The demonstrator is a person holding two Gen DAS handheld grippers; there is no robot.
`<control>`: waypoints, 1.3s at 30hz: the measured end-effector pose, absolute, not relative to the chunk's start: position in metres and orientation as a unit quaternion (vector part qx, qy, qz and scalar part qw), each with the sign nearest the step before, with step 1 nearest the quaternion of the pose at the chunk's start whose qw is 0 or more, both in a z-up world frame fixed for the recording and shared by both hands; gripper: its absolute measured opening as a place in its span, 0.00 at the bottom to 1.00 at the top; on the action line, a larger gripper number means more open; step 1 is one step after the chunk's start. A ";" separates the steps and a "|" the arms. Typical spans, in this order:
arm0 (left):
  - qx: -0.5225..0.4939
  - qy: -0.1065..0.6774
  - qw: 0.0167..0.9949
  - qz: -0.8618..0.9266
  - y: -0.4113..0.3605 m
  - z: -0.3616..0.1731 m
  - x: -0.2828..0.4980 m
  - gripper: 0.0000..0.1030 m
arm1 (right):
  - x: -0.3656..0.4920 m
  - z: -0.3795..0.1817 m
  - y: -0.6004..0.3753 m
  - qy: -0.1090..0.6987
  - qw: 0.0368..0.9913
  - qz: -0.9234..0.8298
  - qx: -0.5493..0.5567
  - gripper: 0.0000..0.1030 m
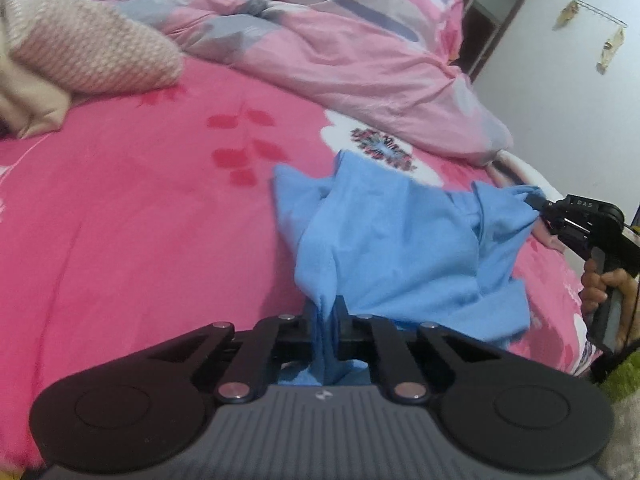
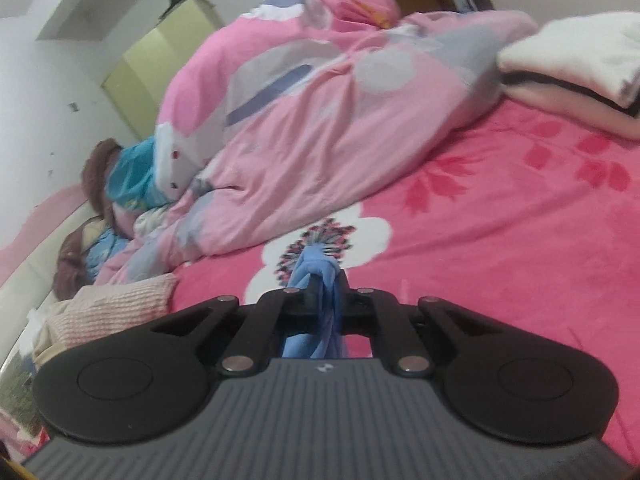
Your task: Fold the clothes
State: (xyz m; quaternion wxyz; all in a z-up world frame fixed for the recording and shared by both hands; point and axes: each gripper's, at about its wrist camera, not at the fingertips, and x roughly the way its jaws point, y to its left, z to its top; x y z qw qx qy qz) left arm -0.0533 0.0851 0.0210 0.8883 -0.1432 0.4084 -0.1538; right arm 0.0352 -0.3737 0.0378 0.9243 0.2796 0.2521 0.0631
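A crumpled light-blue cotton garment (image 1: pixel 384 248) lies bunched on the bright pink floral bedsheet (image 1: pixel 140 208) of the bed, its cloth creased into soft ridges with loose flaps hanging at the edges. In the left wrist view it sits from the centre toward 3 o'clock. Its long axis runs from 6 o'clock, where one gathered end is pulled into a narrow rope, up and across to 3 o'clock, where the other end tapers to a point.

The left claw (image 1: pixel 325 312) is pressed together on the near gathered end, blue cloth squeezed between its black fingers. At 3 o'clock the right claw (image 1: pixel 534 202) pinches the far tip of the garment, with a hand (image 1: pixel 604 292) wrapped round its black handle below.

In the right wrist view the right claw (image 2: pixel 325 284) is likewise clamped on a twisted blue fold (image 2: pixel 316 268), which pokes out toward 12 o'clock over a white flower print.

A rumpled pale-pink patterned duvet (image 1: pixel 340 52) is heaped at 12 o'clock, and a pink-and-white knitted piece (image 1: pixel 92 52) lies at 10 o'clock.
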 end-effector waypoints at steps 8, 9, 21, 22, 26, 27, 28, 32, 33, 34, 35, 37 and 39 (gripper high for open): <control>-0.148 0.423 0.885 -0.125 0.110 0.012 -0.082 0.07 | 0.042 -0.010 -0.387 0.292 0.901 0.017 0.321 0.03; -0.149 0.423 0.885 -0.125 0.112 0.013 -0.085 0.07 | 0.041 -0.015 -0.388 0.296 0.898 0.012 0.326 0.03; -0.173 0.414 0.884 -0.133 0.136 0.026 -0.107 0.48 | 0.016 -0.028 -0.402 0.310 0.886 0.001 0.344 0.21; -0.173 0.408 0.886 -0.136 0.136 0.030 -0.105 0.50 | 0.012 -0.024 -0.403 0.310 0.888 -0.005 0.340 0.23; -0.175 0.390 0.892 -0.148 0.132 0.041 -0.096 0.65 | -0.007 -0.002 -0.402 0.289 0.904 -0.017 0.315 0.30; -0.175 0.388 0.892 -0.152 0.128 0.042 -0.090 0.68 | -0.011 0.003 -0.402 0.280 0.909 -0.019 0.309 0.31; -0.175 0.386 0.892 -0.155 0.124 0.043 -0.085 0.68 | -0.018 0.012 -0.398 0.268 0.915 -0.023 0.302 0.31; -0.187 0.398 0.883 -0.164 0.108 0.034 -0.058 0.70 | -0.034 0.040 -0.375 0.233 0.932 0.010 0.277 0.38; -0.191 0.402 0.880 -0.165 0.105 0.031 -0.051 0.70 | -0.034 0.044 -0.362 0.235 0.931 0.042 0.275 0.44; -0.201 0.411 0.874 -0.162 0.103 0.026 -0.045 0.70 | -0.032 0.046 -0.348 0.244 0.927 0.078 0.273 0.45; -0.212 0.419 0.868 -0.160 0.104 0.021 -0.041 0.70 | -0.028 0.044 -0.331 0.258 0.921 0.117 0.269 0.47; -0.229 0.426 0.861 -0.157 0.110 0.014 -0.037 0.70 | -0.019 0.041 -0.296 0.285 0.902 0.194 0.259 0.51; -0.242 0.429 0.857 -0.151 0.117 0.008 -0.036 0.70 | -0.009 0.029 -0.259 0.315 0.879 0.254 0.253 0.53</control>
